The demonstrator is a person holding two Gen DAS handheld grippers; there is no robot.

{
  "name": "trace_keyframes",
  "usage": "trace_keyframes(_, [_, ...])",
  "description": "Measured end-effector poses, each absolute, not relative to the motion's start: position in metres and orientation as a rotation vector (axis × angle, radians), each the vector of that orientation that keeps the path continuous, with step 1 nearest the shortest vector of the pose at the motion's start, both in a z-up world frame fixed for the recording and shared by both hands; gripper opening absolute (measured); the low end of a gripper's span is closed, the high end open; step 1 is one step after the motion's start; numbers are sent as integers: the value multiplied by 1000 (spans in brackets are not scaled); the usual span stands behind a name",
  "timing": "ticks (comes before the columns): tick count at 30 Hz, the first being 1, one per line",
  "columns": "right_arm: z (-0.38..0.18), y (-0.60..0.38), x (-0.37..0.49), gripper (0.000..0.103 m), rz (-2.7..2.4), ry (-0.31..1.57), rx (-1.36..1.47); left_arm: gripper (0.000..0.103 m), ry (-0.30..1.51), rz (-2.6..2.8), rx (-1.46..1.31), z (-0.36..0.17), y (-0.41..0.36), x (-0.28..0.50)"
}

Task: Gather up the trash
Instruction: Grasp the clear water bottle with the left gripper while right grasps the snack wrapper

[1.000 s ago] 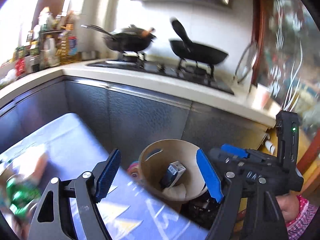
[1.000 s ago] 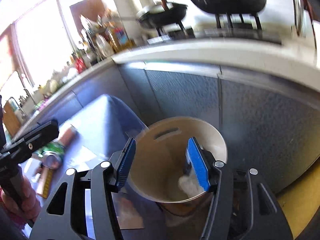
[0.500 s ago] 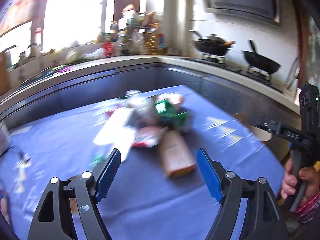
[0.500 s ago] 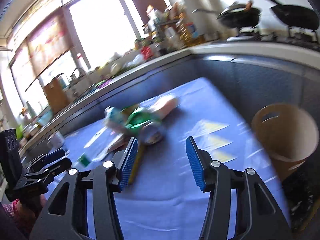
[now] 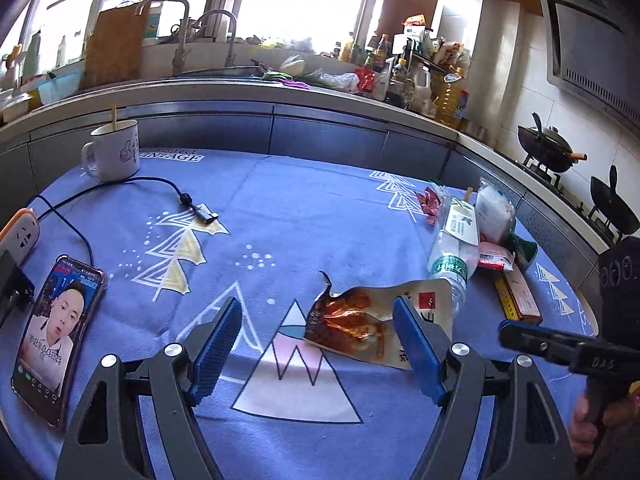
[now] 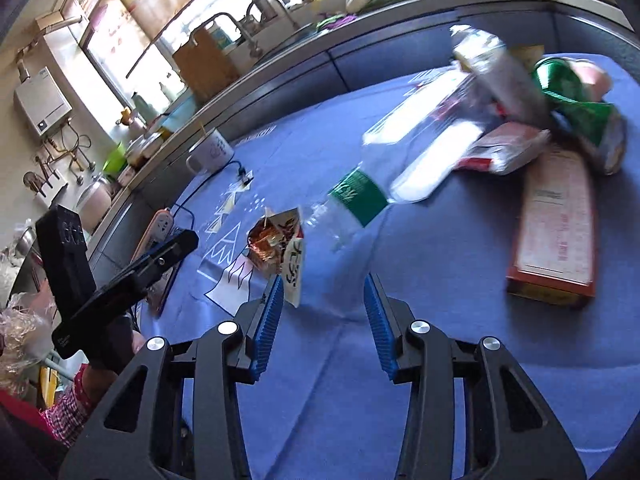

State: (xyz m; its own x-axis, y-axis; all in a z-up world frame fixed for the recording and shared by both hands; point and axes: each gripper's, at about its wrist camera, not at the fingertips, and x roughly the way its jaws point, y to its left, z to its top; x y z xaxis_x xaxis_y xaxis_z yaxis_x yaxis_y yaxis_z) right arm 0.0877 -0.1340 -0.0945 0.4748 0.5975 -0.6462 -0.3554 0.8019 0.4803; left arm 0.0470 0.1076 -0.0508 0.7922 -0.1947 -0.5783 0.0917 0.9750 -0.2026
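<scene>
An opened snack wrapper [image 5: 356,326] with orange foil inside lies on the blue tablecloth [image 5: 280,220]. My left gripper [image 5: 318,354] is open and empty just short of it. A clear plastic bottle [image 5: 450,260] with a green label lies beyond, beside a pile of wrappers [image 5: 494,216] and a flat orange box [image 5: 518,296]. My right gripper [image 6: 322,316] is open and empty, close to the wrapper [image 6: 276,242] and the bottle [image 6: 384,184]. The box [image 6: 556,224] lies to its right.
A phone [image 5: 54,334] with a lit screen, a power strip [image 5: 20,236], a black cable [image 5: 132,184] and a white mug [image 5: 114,156] sit on the table's left side. Kitchen counters, a sink and a stove with pans [image 5: 550,148] ring the table.
Both grippers have swung away from the round bin by the counter and now face the trash on the blue table. Both stay open and empty.
</scene>
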Motion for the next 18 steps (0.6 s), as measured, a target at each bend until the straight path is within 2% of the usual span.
trace_keyframes(4, [-117,-104,118,39,657,975,366,77,608,-158,-160,-39,114,48])
trace_keyframes(5, [-120,-99,122,9,687,993,385,77,600,-163,-158,-36,113,49])
trace_keyframes(6, [-120,-96,120,3,725,1005,405,77,594,-171,-158,-34,115,52])
trace_keyframes(9, [-105,-102,92,2,722,951,316,78,578,-209,-151,-23,104,57])
trace_keyframes(11, [-98,-122,71,2,697,933,308,90,582,-241,-135,-20,87,63])
trace_keyframes(13, [-94,-148,47,2,637,907,296,96,595,-277,-117,-20,64,71])
trace_keyframes(18, [-84,-221,-12,2,486,837,368,98,633,-367,29,-36,-6,99])
